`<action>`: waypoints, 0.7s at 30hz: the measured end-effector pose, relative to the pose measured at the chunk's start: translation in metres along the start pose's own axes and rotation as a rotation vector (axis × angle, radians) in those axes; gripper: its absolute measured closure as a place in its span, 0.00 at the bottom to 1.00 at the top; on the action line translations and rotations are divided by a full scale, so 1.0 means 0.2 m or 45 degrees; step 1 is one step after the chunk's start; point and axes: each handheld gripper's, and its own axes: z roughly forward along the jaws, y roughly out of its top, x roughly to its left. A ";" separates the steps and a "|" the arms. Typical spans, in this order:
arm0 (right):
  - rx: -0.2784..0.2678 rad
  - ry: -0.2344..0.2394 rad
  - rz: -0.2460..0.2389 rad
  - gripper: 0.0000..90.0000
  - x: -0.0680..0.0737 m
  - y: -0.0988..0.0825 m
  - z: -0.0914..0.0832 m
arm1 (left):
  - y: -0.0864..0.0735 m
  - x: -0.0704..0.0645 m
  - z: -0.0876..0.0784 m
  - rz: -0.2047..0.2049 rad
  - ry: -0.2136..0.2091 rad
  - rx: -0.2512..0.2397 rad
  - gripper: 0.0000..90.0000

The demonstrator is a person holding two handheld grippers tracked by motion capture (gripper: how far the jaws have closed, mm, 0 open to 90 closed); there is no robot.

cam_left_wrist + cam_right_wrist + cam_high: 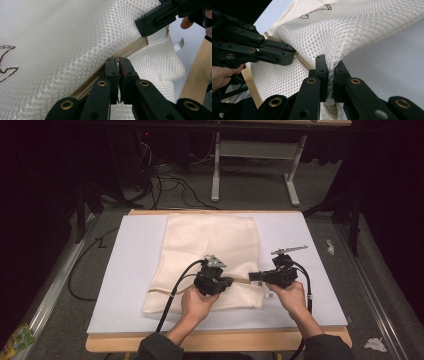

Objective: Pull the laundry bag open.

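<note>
Lying pinched between both tools (231, 281) (256, 277): mesh bag (210, 240)

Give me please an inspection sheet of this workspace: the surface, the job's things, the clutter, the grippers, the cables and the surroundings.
Surface: pale board on a wooden table.
Job's things: white mesh bag lies flat on the board; its beige zipper runs along the near edge.
Clutter: nothing seen on the board.
Grippers: left gripper shut on the zipper line; right gripper shut on the mesh bag at its end. Both are hand-held, close together.
Cables: black cable trails from the left gripper over the bag; more cables lie on the floor behind.
Surroundings: grey floor, white table frame behind, crumpled paper scraps on the floor at right.
</note>
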 end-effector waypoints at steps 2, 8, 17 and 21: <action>0.001 0.000 0.000 0.97 0.00 0.00 0.00 | 0.00 0.00 0.00 0.000 -0.001 0.000 0.97; -0.006 -0.002 -0.006 0.97 0.00 0.00 0.00 | 0.00 0.00 0.00 0.008 -0.004 -0.002 0.97; -0.004 -0.011 0.000 0.97 -0.01 -0.01 -0.01 | -0.02 0.02 -0.01 -0.005 0.003 0.001 0.97; 0.005 -0.028 -0.009 0.97 0.00 -0.01 0.00 | -0.02 0.02 -0.01 -0.007 0.003 -0.006 0.97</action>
